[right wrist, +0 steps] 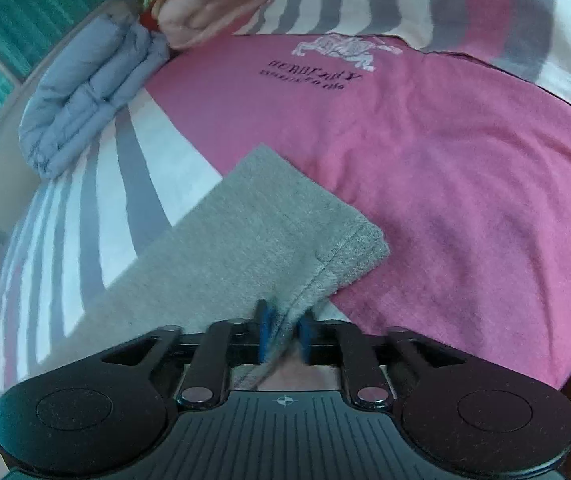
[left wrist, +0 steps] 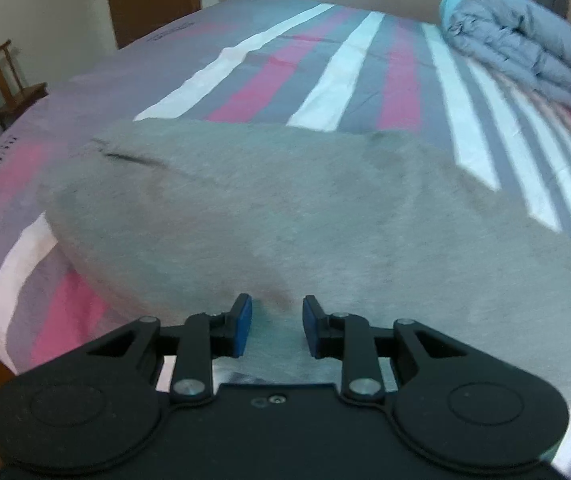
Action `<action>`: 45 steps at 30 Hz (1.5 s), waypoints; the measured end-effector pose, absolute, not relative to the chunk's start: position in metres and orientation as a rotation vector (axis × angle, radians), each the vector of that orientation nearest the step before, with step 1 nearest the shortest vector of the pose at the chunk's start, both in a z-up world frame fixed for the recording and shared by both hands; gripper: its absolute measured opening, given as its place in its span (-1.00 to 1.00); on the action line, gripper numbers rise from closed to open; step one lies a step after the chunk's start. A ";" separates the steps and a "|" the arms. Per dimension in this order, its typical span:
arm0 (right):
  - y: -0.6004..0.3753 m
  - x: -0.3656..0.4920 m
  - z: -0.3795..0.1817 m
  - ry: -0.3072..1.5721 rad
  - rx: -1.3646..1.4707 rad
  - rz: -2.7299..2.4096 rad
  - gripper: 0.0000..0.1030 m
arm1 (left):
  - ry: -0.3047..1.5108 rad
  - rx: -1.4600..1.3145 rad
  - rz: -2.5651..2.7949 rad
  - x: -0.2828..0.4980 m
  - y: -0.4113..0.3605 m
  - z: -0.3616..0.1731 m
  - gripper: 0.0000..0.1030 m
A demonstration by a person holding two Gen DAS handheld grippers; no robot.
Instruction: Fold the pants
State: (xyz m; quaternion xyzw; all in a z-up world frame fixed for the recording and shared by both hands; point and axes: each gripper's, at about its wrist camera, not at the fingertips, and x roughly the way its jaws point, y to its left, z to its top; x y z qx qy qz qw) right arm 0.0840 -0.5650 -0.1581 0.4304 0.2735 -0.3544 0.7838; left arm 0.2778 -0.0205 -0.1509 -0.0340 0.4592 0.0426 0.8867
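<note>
Grey pants (left wrist: 285, 220) lie flat on the striped bed (left wrist: 325, 80). Left tool (left wrist: 277, 326) gapes, pads clear of cloth. Right tool (right wrist: 284, 334) straddles the hem (right wrist: 345, 252), grip unclear. Risk: hem slips free mid-fold, layers skew.

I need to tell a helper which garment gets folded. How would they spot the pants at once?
Start at the bed with its pink, grey and white striped sheet. The pants lie flat near its front edge. They are plain grey fleece, unlike the puffy blue-grey rolled quilt at the far end.
</note>
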 end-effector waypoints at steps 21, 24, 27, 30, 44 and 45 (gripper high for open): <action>-0.564 0.089 -0.138 0.295 1.024 -0.621 -0.83 | 1.025 -0.075 -0.024 0.285 -0.051 -0.174 -0.64; -0.525 0.121 -0.098 0.323 0.811 -0.513 -0.83 | 1.027 -0.106 -0.033 0.285 -0.047 -0.175 -0.64; -0.477 0.161 -0.070 0.342 0.668 -0.377 -0.83 | 1.026 -0.138 -0.046 0.282 -0.039 -0.173 -0.64; -0.419 0.201 -0.057 0.380 0.529 -0.236 -0.83 | 1.024 -0.161 -0.054 0.281 -0.031 -0.172 -0.64; -0.259 0.317 -0.179 0.844 0.347 0.050 -0.23 | 1.038 -0.230 -0.046 0.285 -0.007 -0.166 -0.64; -0.261 0.314 -0.171 0.825 0.379 0.081 -0.02 | 1.050 -0.248 -0.056 0.286 -0.006 -0.165 -0.64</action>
